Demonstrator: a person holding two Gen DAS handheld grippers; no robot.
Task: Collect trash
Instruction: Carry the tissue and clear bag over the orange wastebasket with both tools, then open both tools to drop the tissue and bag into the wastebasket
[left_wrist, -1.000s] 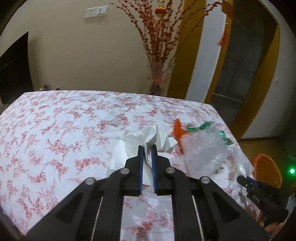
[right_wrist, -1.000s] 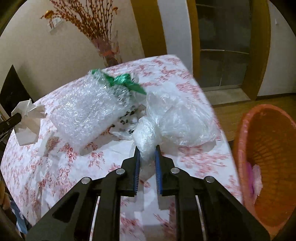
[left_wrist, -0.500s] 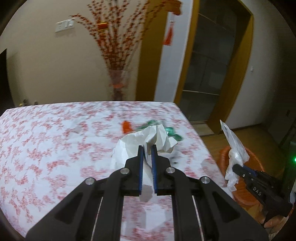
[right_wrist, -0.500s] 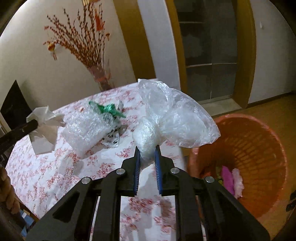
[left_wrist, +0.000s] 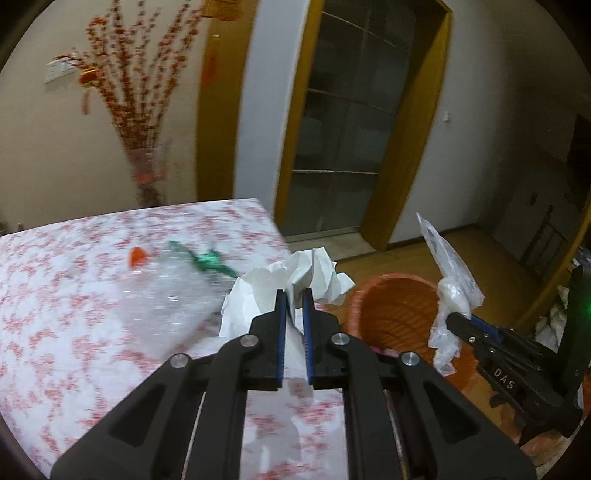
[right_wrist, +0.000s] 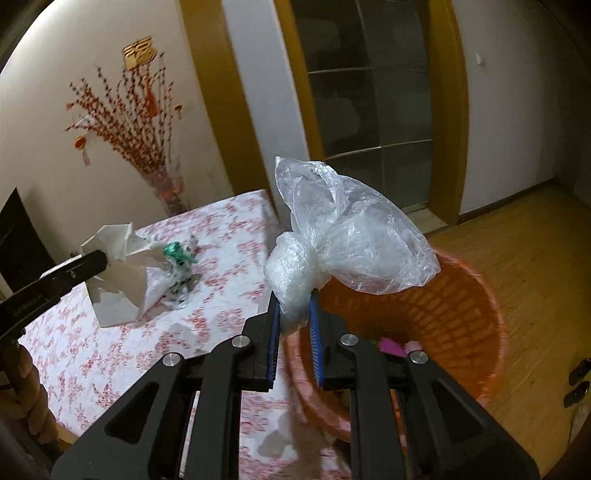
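My left gripper is shut on a crumpled white paper, held in the air over the right edge of the table. My right gripper is shut on a clear plastic bag, which hangs above the orange basket on the floor. In the left wrist view the right gripper shows with the plastic bag over the orange basket. In the right wrist view the left gripper carries the white paper above the tablecloth.
Bubble wrap with a green ribbon and an orange scrap lie on the floral tablecloth. A vase of red branches stands at the back. Pink trash lies in the basket. A wooden chair part is at left.
Both grippers have swung right and upward off the table with their loads. The plastic bag now hangs over the basket, and the white paper has reached the table's right edge.
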